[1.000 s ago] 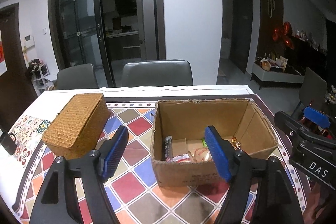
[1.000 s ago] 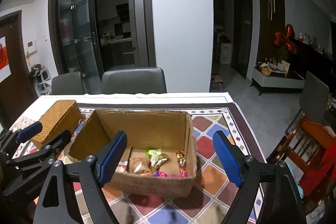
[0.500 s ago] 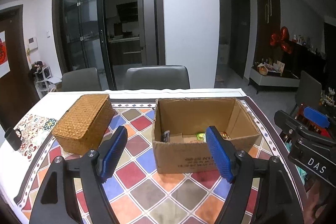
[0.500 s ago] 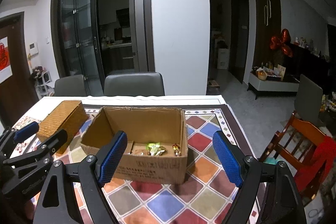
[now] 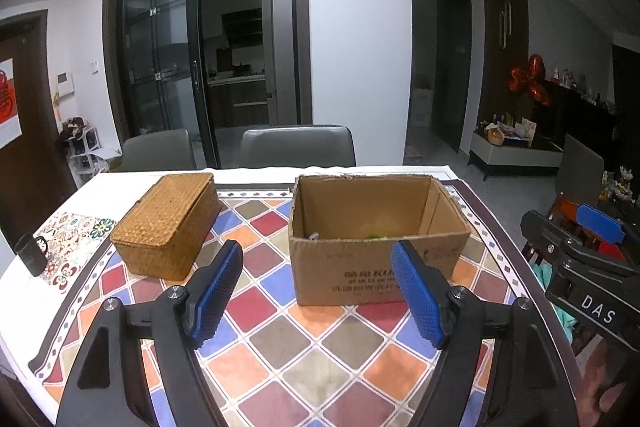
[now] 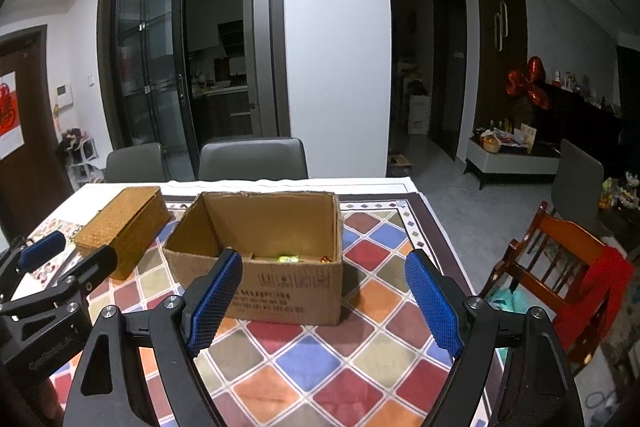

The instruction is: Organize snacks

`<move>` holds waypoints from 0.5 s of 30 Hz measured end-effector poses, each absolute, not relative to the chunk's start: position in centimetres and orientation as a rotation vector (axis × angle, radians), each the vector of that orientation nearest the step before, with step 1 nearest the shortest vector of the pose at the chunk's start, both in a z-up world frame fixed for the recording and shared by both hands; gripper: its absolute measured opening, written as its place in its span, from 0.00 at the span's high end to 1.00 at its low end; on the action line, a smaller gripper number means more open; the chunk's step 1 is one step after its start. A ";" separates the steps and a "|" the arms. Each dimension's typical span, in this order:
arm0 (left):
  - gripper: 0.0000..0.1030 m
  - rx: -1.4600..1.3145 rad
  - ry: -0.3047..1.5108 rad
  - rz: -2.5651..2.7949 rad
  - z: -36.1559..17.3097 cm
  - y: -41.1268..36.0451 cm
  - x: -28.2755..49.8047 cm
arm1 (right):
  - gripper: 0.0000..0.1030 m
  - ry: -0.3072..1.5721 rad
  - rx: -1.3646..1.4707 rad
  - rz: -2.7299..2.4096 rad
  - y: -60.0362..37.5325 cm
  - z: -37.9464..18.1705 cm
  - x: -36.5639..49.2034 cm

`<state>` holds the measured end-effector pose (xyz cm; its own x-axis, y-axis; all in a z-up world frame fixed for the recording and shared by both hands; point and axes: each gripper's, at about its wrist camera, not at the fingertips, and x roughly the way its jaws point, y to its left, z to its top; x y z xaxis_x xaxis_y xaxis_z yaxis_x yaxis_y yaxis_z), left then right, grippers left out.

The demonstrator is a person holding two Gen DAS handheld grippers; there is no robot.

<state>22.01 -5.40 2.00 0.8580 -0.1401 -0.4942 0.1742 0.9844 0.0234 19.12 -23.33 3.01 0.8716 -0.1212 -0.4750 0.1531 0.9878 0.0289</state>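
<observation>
An open cardboard box [image 5: 376, 263] stands on the tiled tablecloth; it also shows in the right wrist view [image 6: 280, 287]. Only the tops of a few wrapped snacks [image 6: 290, 259] show over its front wall. A closed wicker box [image 5: 168, 223] sits to its left, also seen in the right wrist view [image 6: 124, 227]. My left gripper [image 5: 318, 291] is open and empty, in front of and short of the cardboard box. My right gripper [image 6: 324, 301] is open and empty, near the same box's front.
A black mug [image 5: 32, 253] stands at the table's left edge. Two grey chairs [image 5: 298, 147] stand behind the table. A wooden chair [image 6: 560, 267] with red cloth stands to the right of the table.
Both grippers have pulled back and lower from above the cardboard box. The snacks inside are now mostly hidden behind its front wall. Both stay open.
</observation>
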 end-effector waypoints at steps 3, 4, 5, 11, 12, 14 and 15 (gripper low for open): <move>0.26 0.068 0.514 -0.166 1.8 -5.3 21.1 | 0.18 0.490 0.066 -0.148 -23.2 2.9 18.1; 0.26 0.070 0.514 -0.168 1.7 -5.3 20.7 | 0.18 0.489 0.065 -0.148 -23.1 2.9 17.8; 0.26 0.070 0.514 -0.169 1.7 -5.2 20.3 | 0.18 0.489 0.063 -0.147 -23.0 2.9 17.5; 0.26 0.067 0.523 -0.169 1.2 -4.6 18.4 | 0.18 0.495 0.064 -0.147 -22.6 2.5 15.8; 0.26 0.067 0.526 -0.170 1.1 -4.5 18.0 | 0.18 0.498 0.064 -0.148 -22.5 2.4 15.4; 0.26 0.065 0.531 -0.174 0.8 -4.4 17.2 | 0.18 0.503 0.065 -0.149 -22.4 2.3 14.8; 0.26 0.066 0.531 -0.176 0.7 -4.4 16.8 | 0.18 0.505 0.066 -0.149 -22.3 2.1 14.3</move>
